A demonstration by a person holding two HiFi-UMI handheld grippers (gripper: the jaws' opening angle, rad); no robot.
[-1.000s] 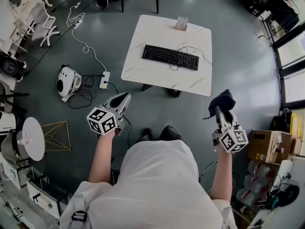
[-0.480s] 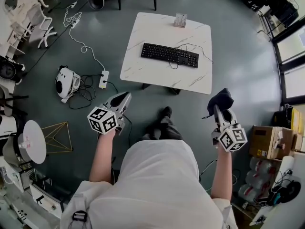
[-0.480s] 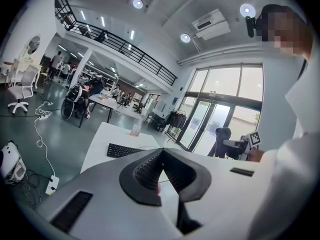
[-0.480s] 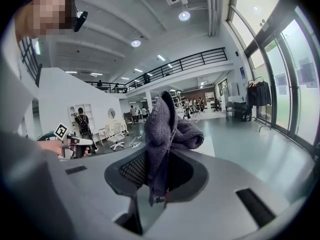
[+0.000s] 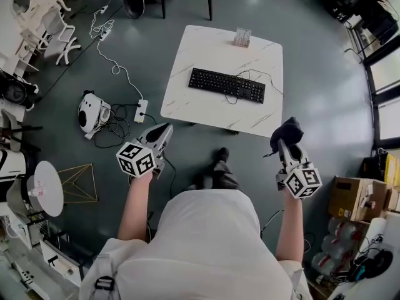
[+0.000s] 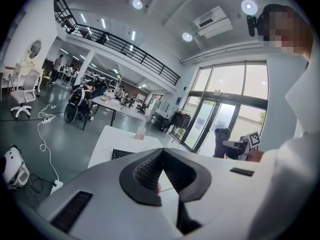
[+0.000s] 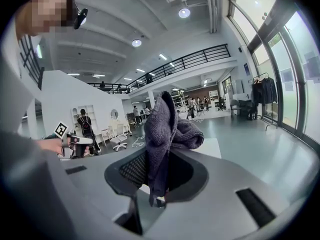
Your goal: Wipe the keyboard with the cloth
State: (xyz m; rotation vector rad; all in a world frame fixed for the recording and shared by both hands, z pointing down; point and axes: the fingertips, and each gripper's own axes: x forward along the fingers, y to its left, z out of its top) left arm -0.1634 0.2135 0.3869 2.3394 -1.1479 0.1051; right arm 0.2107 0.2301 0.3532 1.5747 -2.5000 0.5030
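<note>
**Head view.** A person stands short of a white marble-patterned table (image 5: 206, 49), holding 1 gripper in each hand.

- **Keyboard:** the black keyboard (image 5: 227, 84) lies across the middle of the tabletop, with its cable (image 5: 253, 75) looped beside it. A small card stand (image 5: 242, 37) sits near the far edge.
- **Left gripper** (image 5: 165, 128)**:** it hangs over the floor, near the table's near left corner. Its 2 jaws are pressed together with nothing between them.
- **Right gripper** (image 5: 282, 145)**:** it is off the table's near right corner. Its 2 jaws pinch a dark grey cloth (image 5: 287, 132), which bunches up above the jaw tips.
- **Cloth and keyboard:** the cloth is clear of the tabletop and well apart from the keyboard.
- **Floor, left:** a white power strip (image 5: 141, 110) lies just beside a rounded white device (image 5: 94, 110) among tangled cables.
</note>
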